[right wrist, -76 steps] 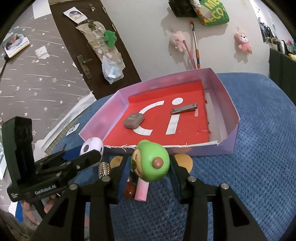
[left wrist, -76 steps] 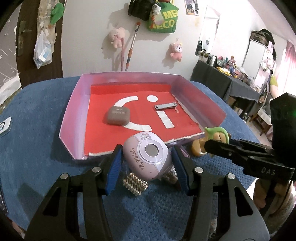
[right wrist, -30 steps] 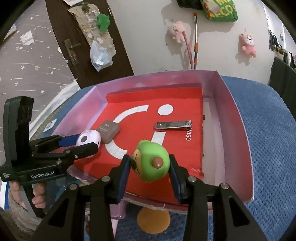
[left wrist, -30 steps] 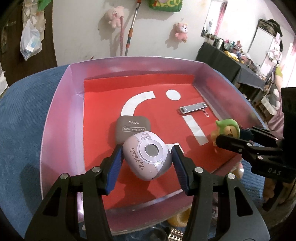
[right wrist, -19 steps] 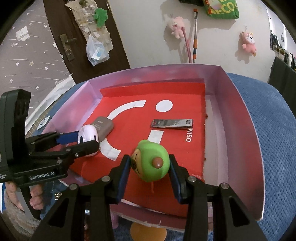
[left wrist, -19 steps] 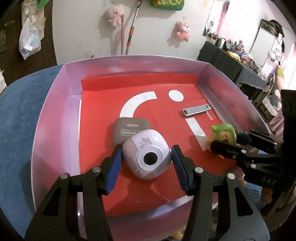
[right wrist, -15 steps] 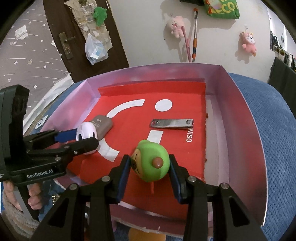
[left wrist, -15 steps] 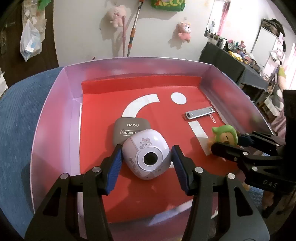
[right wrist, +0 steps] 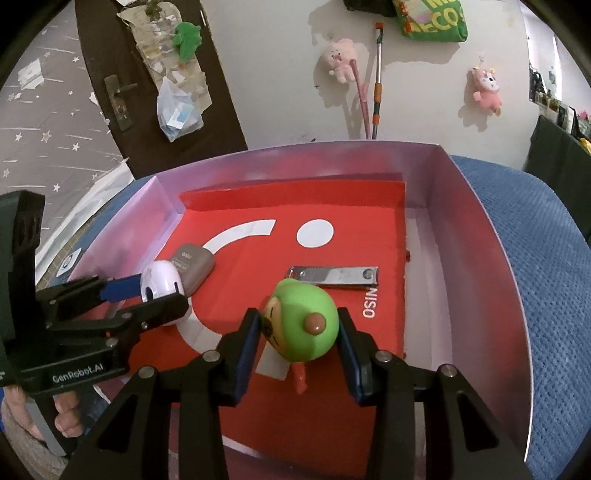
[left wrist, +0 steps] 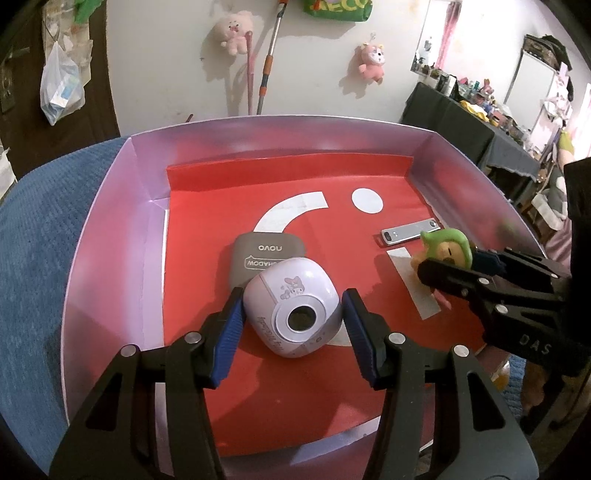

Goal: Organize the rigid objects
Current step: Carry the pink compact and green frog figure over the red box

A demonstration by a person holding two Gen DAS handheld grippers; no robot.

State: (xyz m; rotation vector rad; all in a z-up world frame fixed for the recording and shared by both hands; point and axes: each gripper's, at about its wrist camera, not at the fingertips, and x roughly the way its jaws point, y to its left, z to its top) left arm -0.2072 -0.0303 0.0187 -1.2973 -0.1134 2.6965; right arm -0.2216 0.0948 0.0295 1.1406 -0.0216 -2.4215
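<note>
Red paper lining, printed with a white arc, dot and bar, is covering the floor of a pale purple tray (left wrist: pixel 110 236) that is sitting on a blue textured cloth (right wrist: pixel 546 280).

Item 1: lilac toy camera (left wrist: pixel 291 306), rounded, lens facing the left wrist view. It is lying on the lining at about 7 o'clock of the tray floor. The left gripper (left wrist: pixel 291 325) is standing released around it: the blue pads (left wrist: pixel 227 332) are flanking the camera with a slim gap showing on each side.

Item 2: grey compact case (left wrist: pixel 267 254), lettered "novo", is lying flat just behind the camera toward 12 o'clock, its near edge hidden by the camera body; contact cannot be judged.

Item 3: green-capped figure toy (right wrist: pixel 301 323) with a brown nub on top. The right gripper (right wrist: pixel 299 339) is straddling it at about 5 o'clock of the tray floor; the left pad is lying against the toy, the right pad is close, and whether it is clenched cannot be told.

Item 4: metal nail clipper (right wrist: pixel 332 277) is lying flat at 3 o'clock of the lining, just beyond the figure toy.

Item 5: pink plush toys (left wrist: pixel 232 31) are hanging on the white wall beyond the tray.
</note>
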